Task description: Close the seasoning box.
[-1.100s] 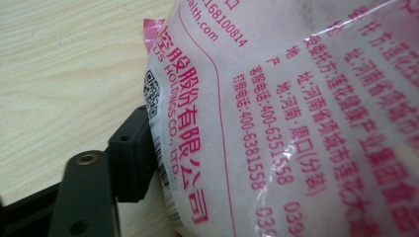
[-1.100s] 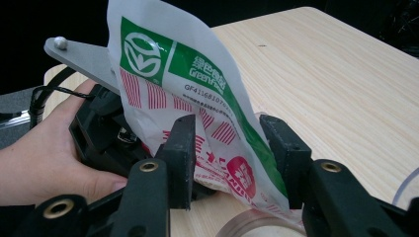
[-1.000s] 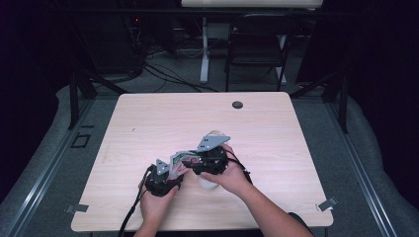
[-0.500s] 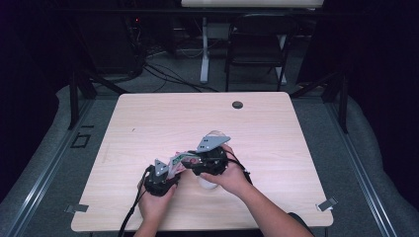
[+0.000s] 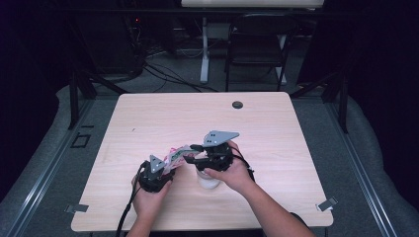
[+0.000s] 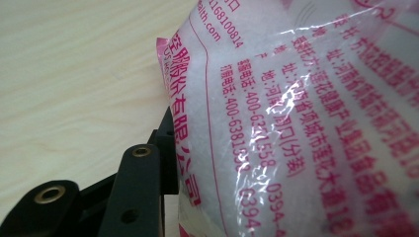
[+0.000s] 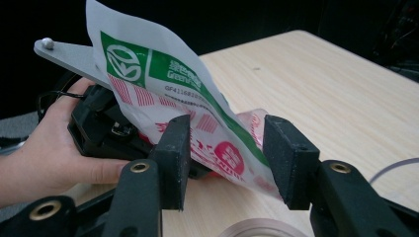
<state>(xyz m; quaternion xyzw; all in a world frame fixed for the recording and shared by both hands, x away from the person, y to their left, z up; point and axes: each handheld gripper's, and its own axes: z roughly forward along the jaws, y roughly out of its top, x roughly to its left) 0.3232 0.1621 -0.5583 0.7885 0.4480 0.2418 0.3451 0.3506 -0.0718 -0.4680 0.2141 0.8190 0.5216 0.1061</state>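
My left fingers (image 5: 170, 167) have just been closing on the bag (image 5: 179, 154) at 7 o'clock on the counter (image 5: 276, 128), but my right fingers (image 7: 226, 163) have been opening around its loose end, so it may sag and spill beside the white cup (image 5: 207, 179).

Low in the high view, the left gripper (image 5: 165, 170) has just been closing its jaws; the right gripper (image 5: 190, 153), beside it, has just been opening, jaws standing apart.

The bag (image 6: 306, 123) hides the left gripper's far jaw; the white container (image 7: 262, 229) is cut off by the frame edge.
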